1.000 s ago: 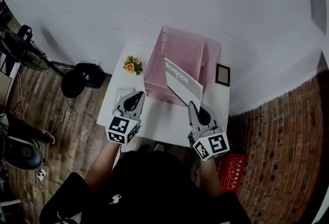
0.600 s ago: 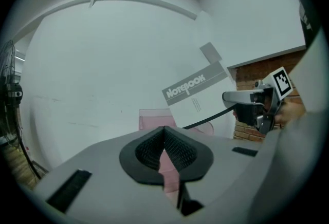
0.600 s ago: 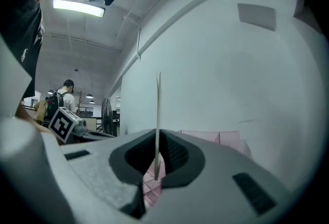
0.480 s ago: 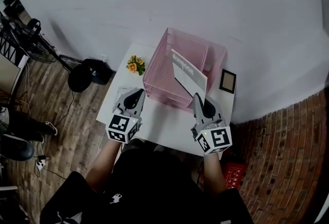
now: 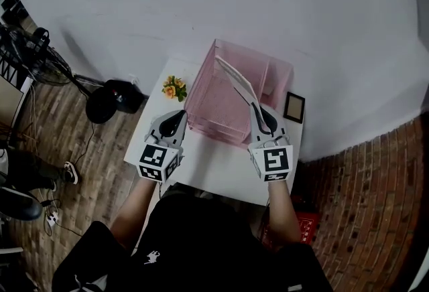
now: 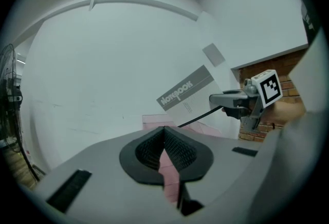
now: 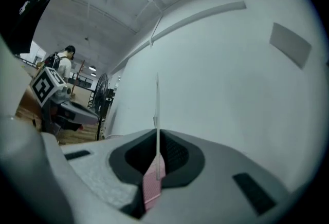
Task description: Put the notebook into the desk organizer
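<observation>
My right gripper is shut on the lower corner of the grey-and-white notebook. It holds the notebook on edge over the pink desk organizer, which stands at the back of the white table. In the right gripper view the notebook shows as a thin vertical edge between the closed jaws of that gripper. The left gripper view shows the notebook's cover tilted up, with the right gripper on it. My left gripper hovers shut and empty just left of the organizer's front.
A small pot of orange flowers stands left of the organizer. A dark picture frame leans at its right. The wall is right behind the table. A black fan base sits on the wood floor to the left.
My right gripper has carried the notebook forward over the organizer and rolled it from a flat-facing tilt to nearly on edge. The left gripper crept slightly forward.
</observation>
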{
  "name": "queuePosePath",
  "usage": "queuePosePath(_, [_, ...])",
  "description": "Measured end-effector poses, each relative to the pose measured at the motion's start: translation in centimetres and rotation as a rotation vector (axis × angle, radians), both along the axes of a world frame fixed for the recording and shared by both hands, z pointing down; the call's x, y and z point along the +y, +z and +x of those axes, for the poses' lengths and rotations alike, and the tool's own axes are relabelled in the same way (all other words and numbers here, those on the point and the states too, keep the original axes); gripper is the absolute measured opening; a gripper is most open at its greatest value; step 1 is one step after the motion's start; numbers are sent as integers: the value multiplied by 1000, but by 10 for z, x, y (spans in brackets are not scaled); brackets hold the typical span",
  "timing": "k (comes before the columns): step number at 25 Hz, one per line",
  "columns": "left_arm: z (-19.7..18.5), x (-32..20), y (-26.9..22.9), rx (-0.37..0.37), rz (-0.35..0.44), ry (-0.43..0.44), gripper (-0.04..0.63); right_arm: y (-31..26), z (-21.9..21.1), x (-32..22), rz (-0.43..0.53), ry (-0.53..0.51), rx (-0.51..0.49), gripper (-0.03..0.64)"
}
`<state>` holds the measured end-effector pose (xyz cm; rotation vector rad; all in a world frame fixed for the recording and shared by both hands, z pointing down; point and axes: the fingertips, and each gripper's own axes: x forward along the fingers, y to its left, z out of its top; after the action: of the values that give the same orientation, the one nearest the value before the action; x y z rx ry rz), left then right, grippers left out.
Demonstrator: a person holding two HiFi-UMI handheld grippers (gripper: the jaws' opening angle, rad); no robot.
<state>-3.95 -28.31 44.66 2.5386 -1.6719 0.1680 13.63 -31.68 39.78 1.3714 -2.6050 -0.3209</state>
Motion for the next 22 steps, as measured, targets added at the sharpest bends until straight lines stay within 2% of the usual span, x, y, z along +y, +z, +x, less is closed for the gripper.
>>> queuePosePath(5, [-5, -24, -13, -29, -1, 19, 3, 2, -14, -17, 46, 28, 130, 11])
queuePosePath(10, [-16, -49, -29, -39, 39, 46, 3, 11, -23, -37, 84, 89, 316, 11])
queuePosePath(16, [-28, -70, -30, -31, 25, 83, 3, 18, -25, -62, 105, 175, 448, 11])
queuePosePath(22, [-38, -84, -27, -27, 18, 114, 3, 39, -35, -78, 119, 184, 682, 11])
